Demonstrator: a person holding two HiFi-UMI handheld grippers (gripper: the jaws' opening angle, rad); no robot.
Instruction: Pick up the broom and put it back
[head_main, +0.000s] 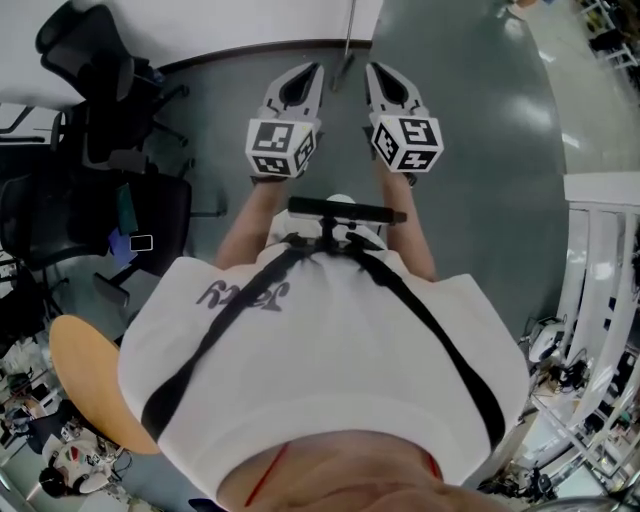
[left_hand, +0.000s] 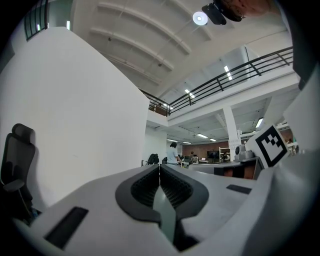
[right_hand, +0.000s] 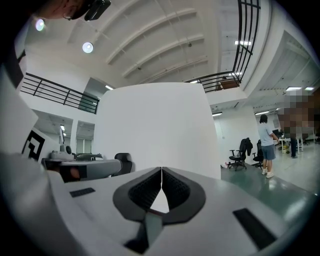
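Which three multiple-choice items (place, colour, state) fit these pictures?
1. In the head view the black office chairs stand: A) at the left; B) at the right; C) between the grippers.
2. The shirt is: A) black; B) white; C) red.
3. The jaws of the left gripper and right gripper are: A) wide apart; B) together, empty; C) shut on a broom.
Key: A, they line the left edge; B, plainly white; B, both gripper views show them meeting.
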